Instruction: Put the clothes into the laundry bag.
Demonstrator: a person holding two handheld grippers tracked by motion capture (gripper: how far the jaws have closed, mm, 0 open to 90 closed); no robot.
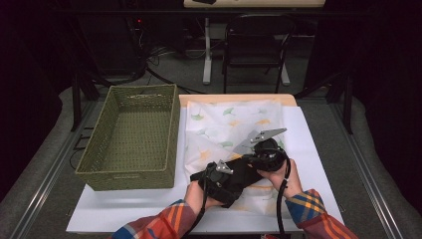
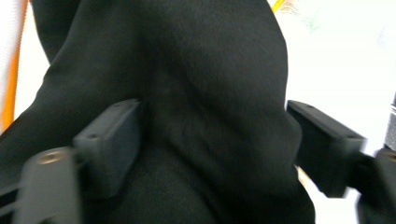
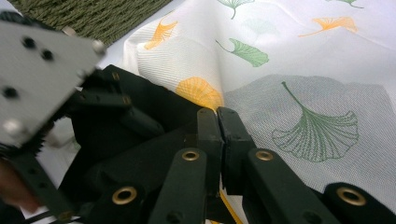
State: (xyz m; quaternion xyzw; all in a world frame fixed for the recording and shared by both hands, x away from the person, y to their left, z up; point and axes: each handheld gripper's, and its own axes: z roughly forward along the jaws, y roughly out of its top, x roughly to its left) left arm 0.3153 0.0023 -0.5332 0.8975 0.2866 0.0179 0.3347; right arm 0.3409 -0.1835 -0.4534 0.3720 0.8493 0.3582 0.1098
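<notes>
Woven green basket (image 1: 130, 137) sits empty on the counter (image 1: 124, 209), just left of the leaf-print cloth (image 1: 224, 122). Across that cloth's near edge lies a black garment (image 1: 239, 177), apparently mid-fold. Left tongs (image 2: 212, 149) stand wide apart astride a ridge of it, not yet clamped; right tongs (image 3: 218, 140) are pinched together at its edge. Next probably needs both hands, low and close together, lifting together.
</notes>
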